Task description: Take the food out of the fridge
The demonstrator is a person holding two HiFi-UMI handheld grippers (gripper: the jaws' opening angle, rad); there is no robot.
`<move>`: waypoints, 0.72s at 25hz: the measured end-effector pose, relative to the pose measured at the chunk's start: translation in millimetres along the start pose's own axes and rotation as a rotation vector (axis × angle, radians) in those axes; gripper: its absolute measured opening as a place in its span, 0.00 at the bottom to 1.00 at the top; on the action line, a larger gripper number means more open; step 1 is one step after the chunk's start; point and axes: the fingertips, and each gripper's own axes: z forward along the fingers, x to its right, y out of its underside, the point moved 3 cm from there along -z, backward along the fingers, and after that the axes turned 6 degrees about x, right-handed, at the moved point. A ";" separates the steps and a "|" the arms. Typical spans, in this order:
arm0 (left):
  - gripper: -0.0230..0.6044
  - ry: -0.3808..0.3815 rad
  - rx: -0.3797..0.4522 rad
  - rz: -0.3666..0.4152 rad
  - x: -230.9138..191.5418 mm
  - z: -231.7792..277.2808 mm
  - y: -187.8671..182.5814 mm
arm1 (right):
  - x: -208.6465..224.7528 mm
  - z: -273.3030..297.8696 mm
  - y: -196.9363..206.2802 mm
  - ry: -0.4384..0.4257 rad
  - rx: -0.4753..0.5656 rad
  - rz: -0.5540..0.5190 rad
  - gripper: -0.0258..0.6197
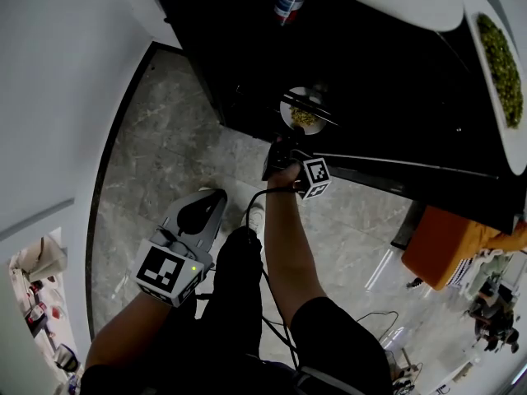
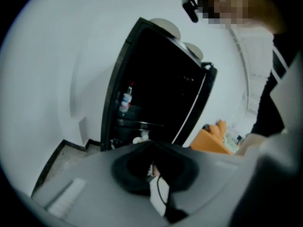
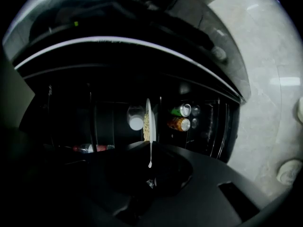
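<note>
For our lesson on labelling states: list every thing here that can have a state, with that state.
Fridge: door open.
Plate: holds food, gripped at its rim.
Right gripper: shut on plate.
Left gripper: shut, empty, hanging low away from fridge.

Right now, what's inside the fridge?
A plate of food, gripped by the right gripper, two cans beside it, a white round container and a bottle. Everything further back is too dark to make out.

The plate of greens (image 1: 500,56) is cut by the head view's right edge; the small plate (image 3: 148,122) shows only edge-on, its food too small to name.
</note>
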 end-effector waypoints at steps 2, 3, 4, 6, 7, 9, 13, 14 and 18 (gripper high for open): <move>0.04 -0.001 0.004 0.005 -0.8 -0.5 -6.2 | 6.8 -13.2 4.2 0.007 -0.001 0.038 0.05; 0.04 0.001 0.011 0.008 -1.2 -0.6 -9.8 | 9.1 -20.4 6.9 0.008 -0.004 0.050 0.05; 0.04 0.004 0.017 0.011 -1.8 -0.7 -13.1 | 10.7 -27.7 10.1 0.008 -0.008 0.058 0.05; 0.04 0.012 0.021 0.015 -3.3 -1.6 -17.6 | 12.8 -41.9 17.3 0.002 -0.023 0.063 0.05; 0.04 0.015 0.020 0.019 -4.1 -2.2 -19.5 | 12.7 -48.8 20.7 -0.004 -0.032 0.060 0.05; 0.04 0.022 0.020 0.025 -5.8 -2.8 -24.2 | 8.0 -62.0 26.0 -0.022 -0.058 0.042 0.05; 0.04 0.041 0.029 0.028 -8.0 -5.4 -36.4 | -13.3 -99.9 33.6 -0.052 -0.127 -0.017 0.05; 0.04 0.046 0.031 0.028 -8.0 -6.8 -40.7 | -21.5 -113.5 35.9 -0.053 -0.144 -0.031 0.05; 0.04 0.072 0.060 0.053 -4.4 -9.9 -69.9 | -59.3 -172.7 41.5 -0.041 -0.203 -0.062 0.05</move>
